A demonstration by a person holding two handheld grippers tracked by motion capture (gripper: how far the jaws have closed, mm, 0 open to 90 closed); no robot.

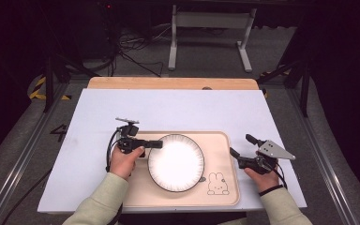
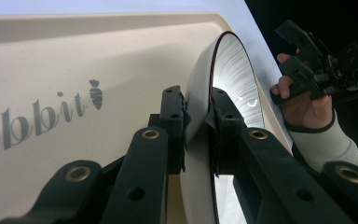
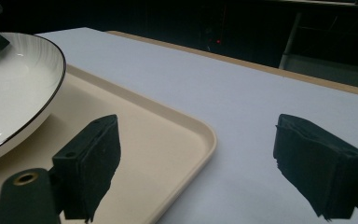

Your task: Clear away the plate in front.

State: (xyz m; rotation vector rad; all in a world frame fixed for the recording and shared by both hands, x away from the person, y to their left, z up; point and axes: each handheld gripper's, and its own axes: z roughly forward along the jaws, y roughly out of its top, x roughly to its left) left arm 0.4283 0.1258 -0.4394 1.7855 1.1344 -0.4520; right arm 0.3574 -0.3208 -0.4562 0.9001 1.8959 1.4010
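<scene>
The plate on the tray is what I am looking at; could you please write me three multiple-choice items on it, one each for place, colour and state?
1. Where does the plate rest?
A. on the beige tray
B. on the bare white table cover
C. on the floor

2. What colour is the line around the plate's rim?
A. red
B. black
C. gold

3. How does the left claw stand?
A. wide open above the plate
B. shut on the plate's rim
C. shut on the tray's edge

Answers:
1. A, since the high view shows the plate lying within the tray's raised border.
2. B, as the right gripper view shows a thin dark line edging the white plate.
3. B, because the left gripper view shows one pad on each face of the rim, while the right claw stands open beside the tray.
</scene>
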